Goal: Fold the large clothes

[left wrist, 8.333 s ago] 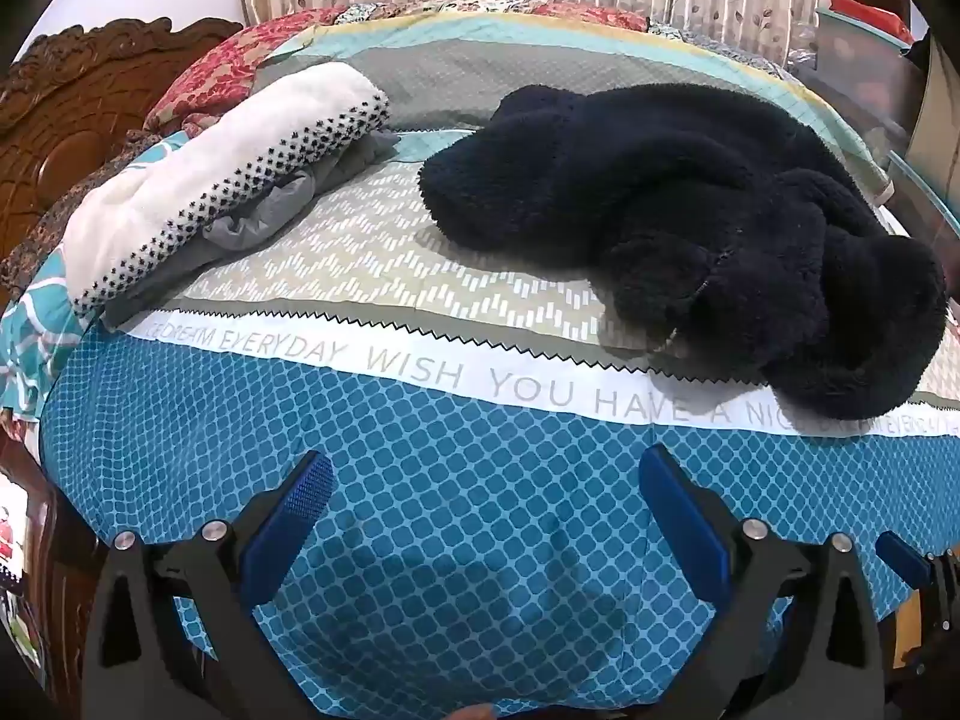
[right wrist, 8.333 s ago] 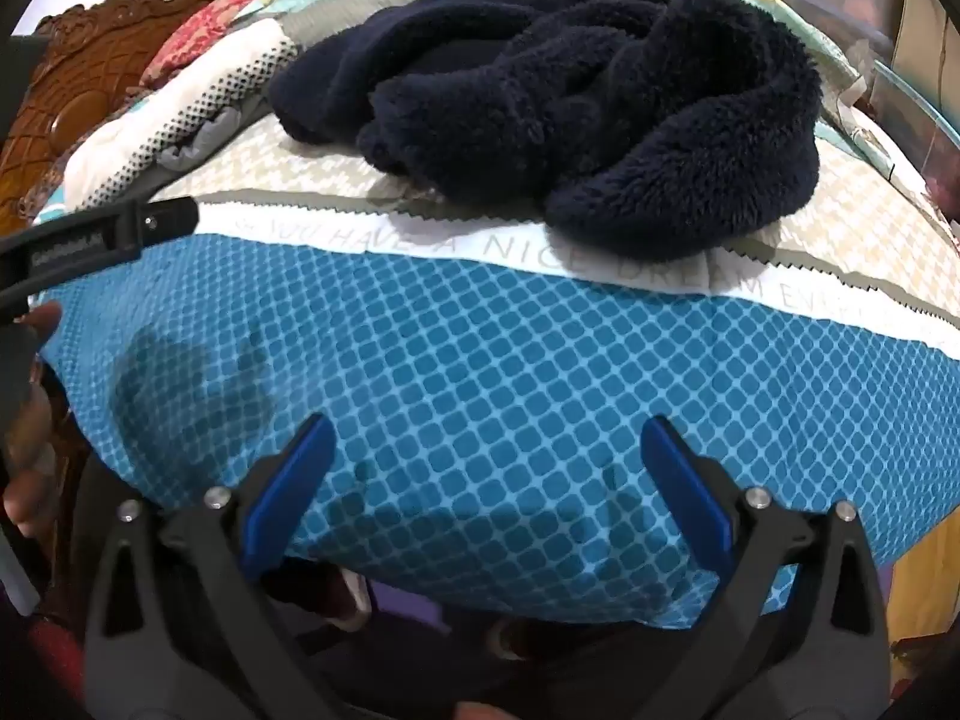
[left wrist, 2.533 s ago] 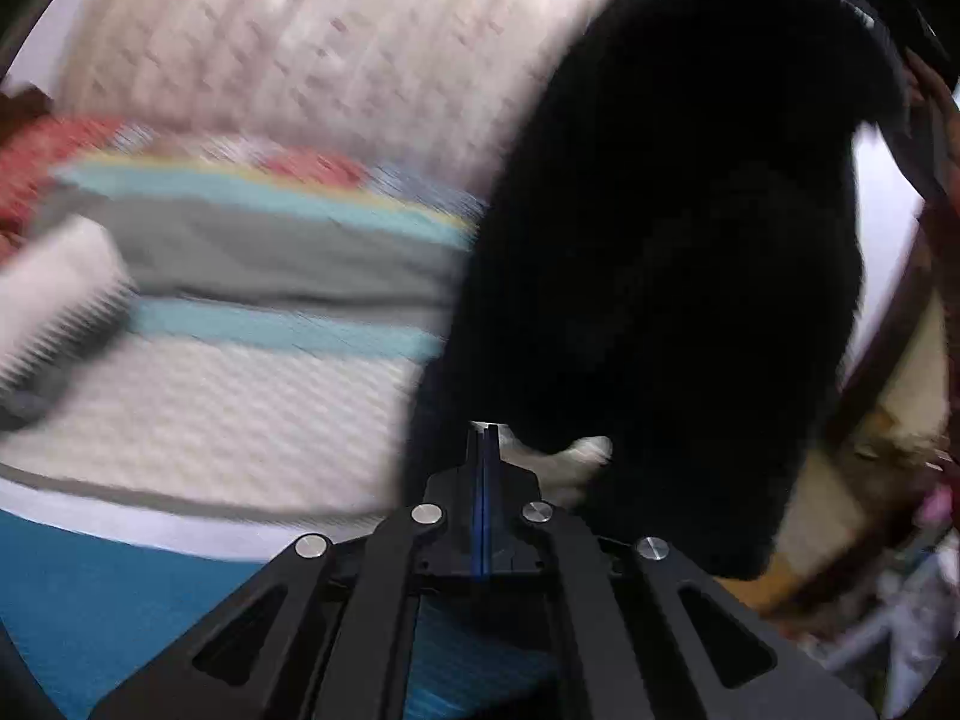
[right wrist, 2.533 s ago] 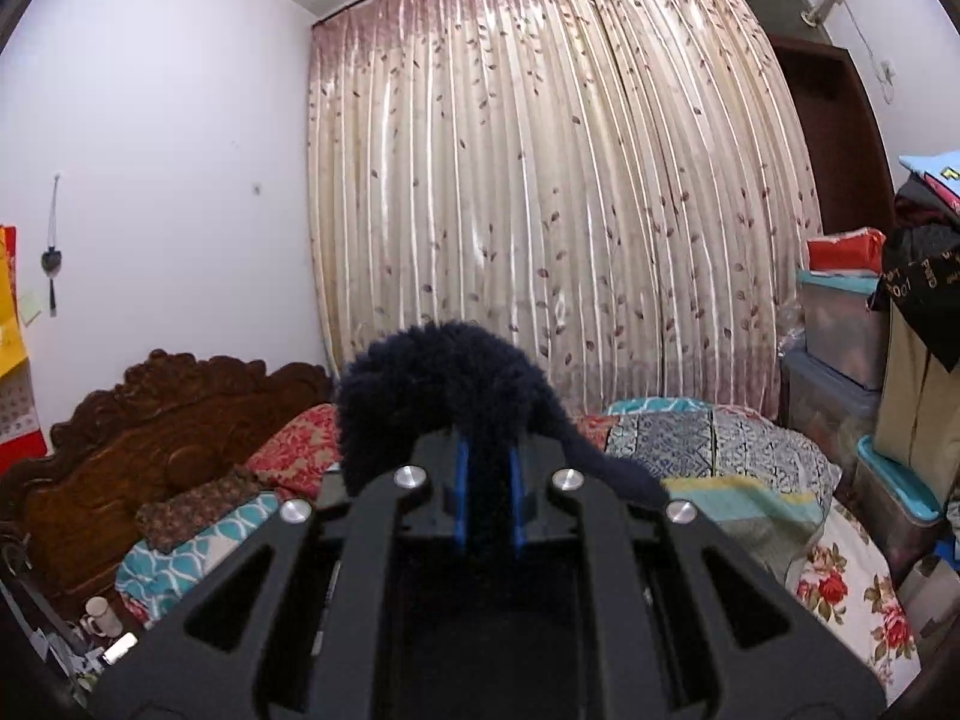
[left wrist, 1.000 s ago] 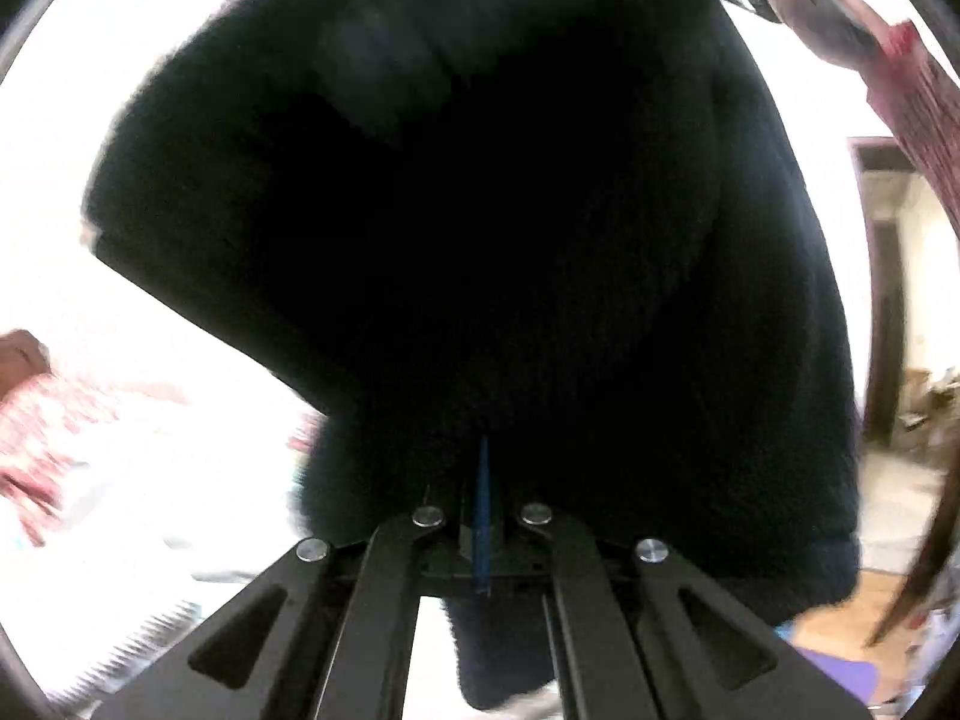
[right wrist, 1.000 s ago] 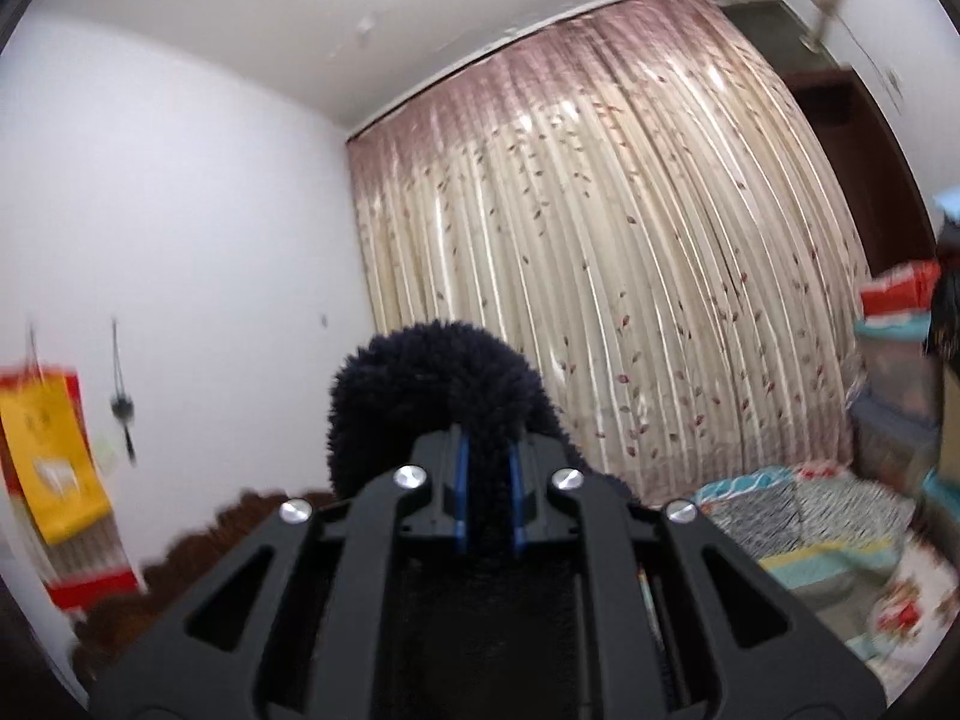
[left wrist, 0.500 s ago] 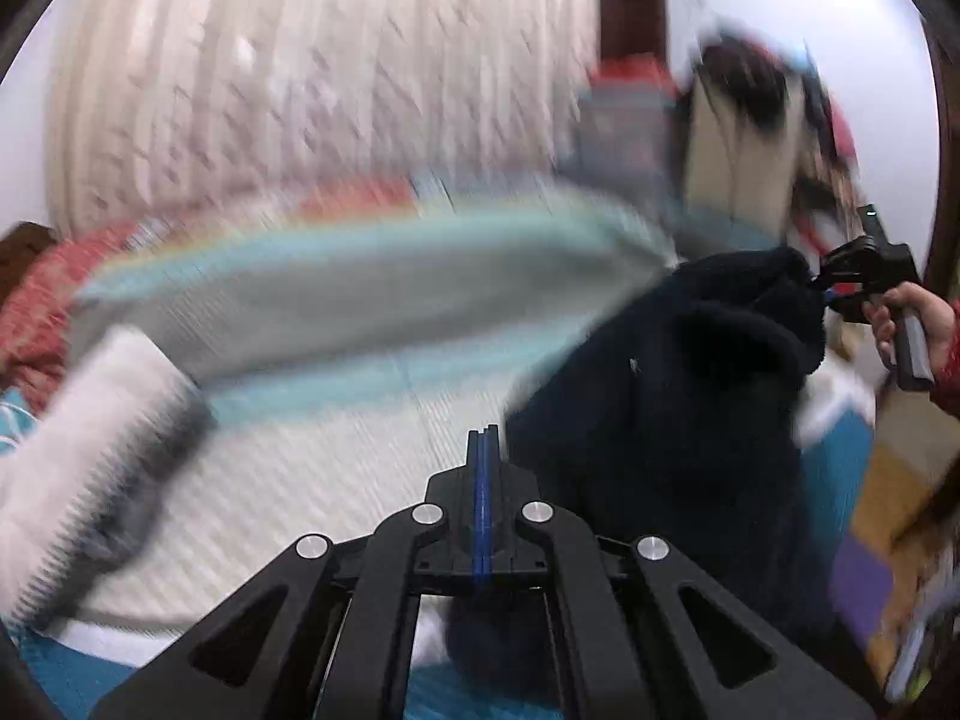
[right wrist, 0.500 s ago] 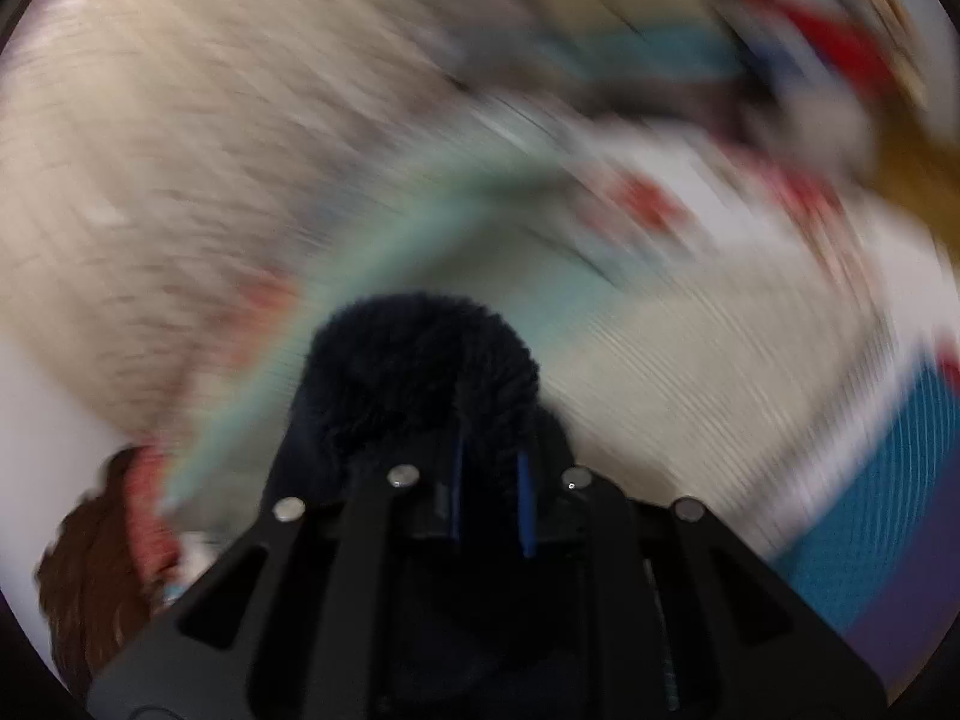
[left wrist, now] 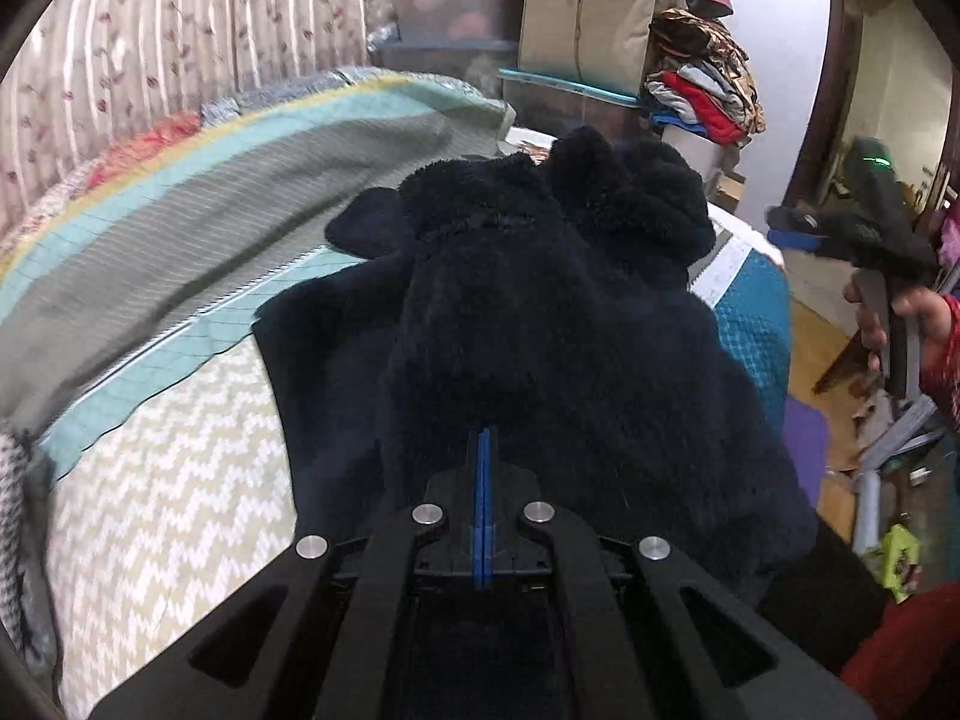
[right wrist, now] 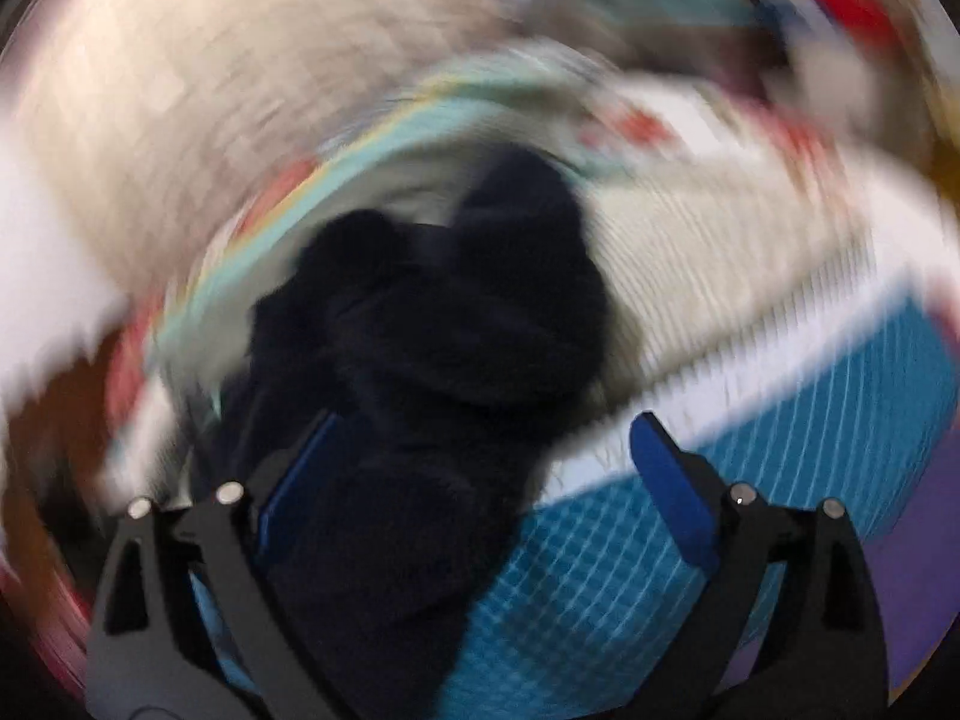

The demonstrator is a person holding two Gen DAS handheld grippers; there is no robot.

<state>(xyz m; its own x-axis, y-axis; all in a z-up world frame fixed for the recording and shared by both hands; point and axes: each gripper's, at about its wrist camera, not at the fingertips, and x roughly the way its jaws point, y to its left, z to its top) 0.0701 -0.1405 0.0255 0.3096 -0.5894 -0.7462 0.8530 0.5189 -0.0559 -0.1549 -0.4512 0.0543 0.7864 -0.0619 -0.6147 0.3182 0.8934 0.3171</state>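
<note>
Left gripper (left wrist: 483, 480) clamping dark fleece (left wrist: 540, 312), right gripper (right wrist: 486, 468) just sprung wide (seemingly released, blurred)

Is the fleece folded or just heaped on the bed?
Heaped, not folded: the dark fleece lies bunched in lumps across the bed, with no flat layers or straight edges.
</note>
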